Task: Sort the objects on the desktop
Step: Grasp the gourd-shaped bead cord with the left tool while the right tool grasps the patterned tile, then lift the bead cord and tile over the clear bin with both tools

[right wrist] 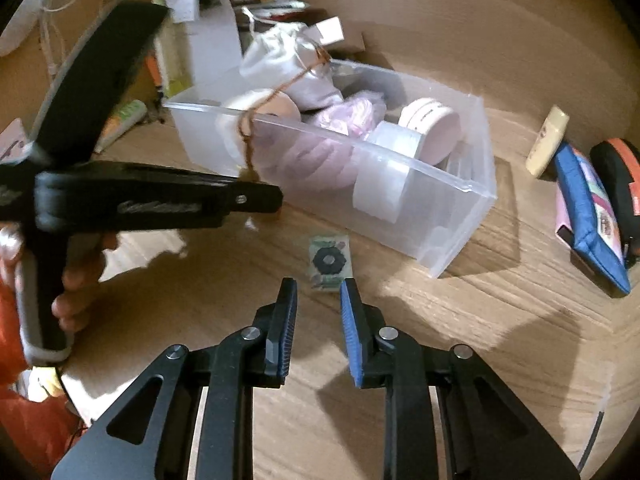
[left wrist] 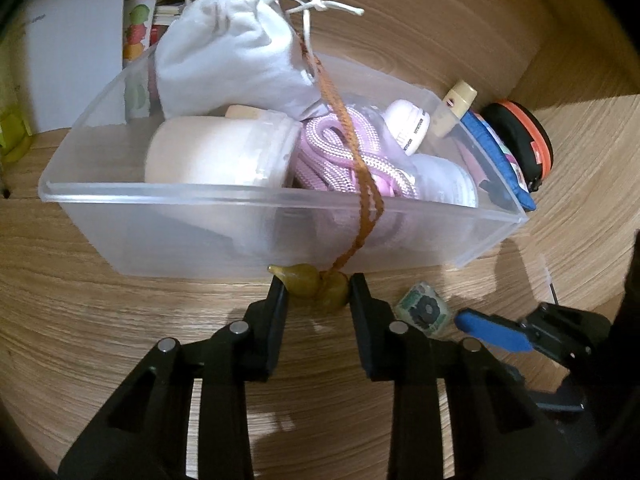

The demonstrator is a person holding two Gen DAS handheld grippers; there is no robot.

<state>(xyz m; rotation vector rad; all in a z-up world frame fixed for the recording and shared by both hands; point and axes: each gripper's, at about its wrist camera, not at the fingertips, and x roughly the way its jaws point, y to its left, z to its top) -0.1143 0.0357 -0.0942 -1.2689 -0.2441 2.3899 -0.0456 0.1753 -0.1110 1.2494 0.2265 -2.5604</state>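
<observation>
A clear plastic bin (left wrist: 256, 196) (right wrist: 472, 188) on the wooden desk holds a white drawstring pouch (left wrist: 236, 60) (right wrist: 280, 52), a pink rope (left wrist: 340, 152), white jars (left wrist: 216, 152) and a tape roll (right wrist: 384, 168). My left gripper (left wrist: 318, 286) is shut on an olive-yellow pendant (left wrist: 316, 282) just in front of the bin's near wall. Its brown cord (left wrist: 344, 120) (right wrist: 246, 128) trails over the rim onto the pouch. My right gripper (right wrist: 318, 286) is open and empty, just short of a small green packet (right wrist: 329, 262) (left wrist: 424, 312) lying on the desk.
To the right of the bin lie a cream tube (left wrist: 456, 108) (right wrist: 546, 142), a blue pouch (left wrist: 504, 160) (right wrist: 588, 208) and a black-and-orange round case (left wrist: 524, 140) (right wrist: 620, 176). Papers and boxes (left wrist: 80, 40) stand behind the bin at the left.
</observation>
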